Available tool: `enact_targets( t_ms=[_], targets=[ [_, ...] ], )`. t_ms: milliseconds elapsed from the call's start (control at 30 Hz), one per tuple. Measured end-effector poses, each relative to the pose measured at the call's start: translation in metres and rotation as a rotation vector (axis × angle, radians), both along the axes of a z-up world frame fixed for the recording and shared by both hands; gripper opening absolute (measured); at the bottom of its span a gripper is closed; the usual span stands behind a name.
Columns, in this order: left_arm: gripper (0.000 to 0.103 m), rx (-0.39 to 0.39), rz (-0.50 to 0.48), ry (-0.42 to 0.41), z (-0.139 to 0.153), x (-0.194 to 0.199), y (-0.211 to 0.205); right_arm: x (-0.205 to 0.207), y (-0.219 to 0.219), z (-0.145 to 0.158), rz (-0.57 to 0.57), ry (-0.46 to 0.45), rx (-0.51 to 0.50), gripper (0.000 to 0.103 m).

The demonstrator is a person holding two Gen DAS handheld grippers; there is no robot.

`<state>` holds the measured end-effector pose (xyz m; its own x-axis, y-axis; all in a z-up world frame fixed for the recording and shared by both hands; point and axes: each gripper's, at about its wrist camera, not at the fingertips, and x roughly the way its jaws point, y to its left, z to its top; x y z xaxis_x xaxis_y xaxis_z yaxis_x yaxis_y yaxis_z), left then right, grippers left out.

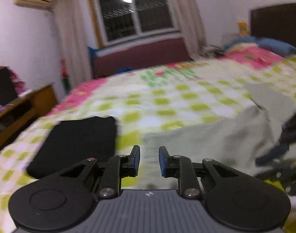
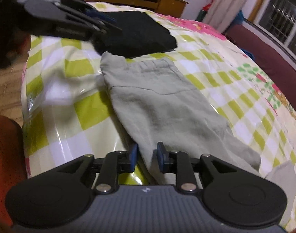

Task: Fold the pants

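Light grey-green pants (image 2: pixel 163 101) lie flat on the checked bedspread (image 2: pixel 70 71), waistband toward the far end, legs running toward me; they also show in the left wrist view (image 1: pixel 215 136). My right gripper (image 2: pixel 147 159) is open and empty, just above the near leg part of the pants. My left gripper (image 1: pixel 149 160) is open and empty, hovering above the pants' edge; it also shows in the right wrist view (image 2: pixel 70 19) at the upper left, above the black garment.
A folded black garment (image 1: pixel 76 141) lies on the bed left of the pants, also in the right wrist view (image 2: pixel 140 35). A wooden desk (image 1: pixel 22 106) stands left of the bed. A window (image 1: pixel 136 9), curtains and a maroon bench lie beyond. Pillows (image 1: pixel 264 46) are at the far right.
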<state>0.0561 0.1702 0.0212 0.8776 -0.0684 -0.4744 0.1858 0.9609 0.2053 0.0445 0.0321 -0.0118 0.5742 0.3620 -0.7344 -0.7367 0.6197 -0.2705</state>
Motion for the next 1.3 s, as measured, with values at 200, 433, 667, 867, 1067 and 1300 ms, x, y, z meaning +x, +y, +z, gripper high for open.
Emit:
enact_targets(
  t_ms=[200, 433, 667, 867, 1067, 1300],
  targets=[
    [0.032, 0.098, -0.049, 0.161, -0.044, 0.016, -0.037, 0.021, -0.074, 0.022, -0.21, 0.042, 0.079, 0.03],
    [0.039, -0.057, -0.178, 0.129, -0.013, 0.032, -0.084, 0.138, -0.181, 0.028, -0.68, 0.056, 0.159, 0.043],
    [0.04, -0.092, -0.346, 0.194, -0.036, 0.06, -0.172, 0.273, -0.226, 0.005, -1.056, 0.13, 0.334, 0.044],
    [0.04, -0.019, -0.385, 0.219, -0.056, 0.059, -0.212, 0.317, -0.239, -0.024, -1.148, 0.135, 0.251, 0.011],
    [0.04, 0.003, -0.372, 0.224, -0.045, 0.062, -0.213, 0.27, -0.298, 0.012, -1.136, 0.147, 0.47, 0.002],
    [0.04, 0.055, -0.428, 0.171, -0.025, 0.041, -0.241, 0.116, -0.395, 0.09, -1.119, 0.048, 0.789, 0.002]
  ],
)
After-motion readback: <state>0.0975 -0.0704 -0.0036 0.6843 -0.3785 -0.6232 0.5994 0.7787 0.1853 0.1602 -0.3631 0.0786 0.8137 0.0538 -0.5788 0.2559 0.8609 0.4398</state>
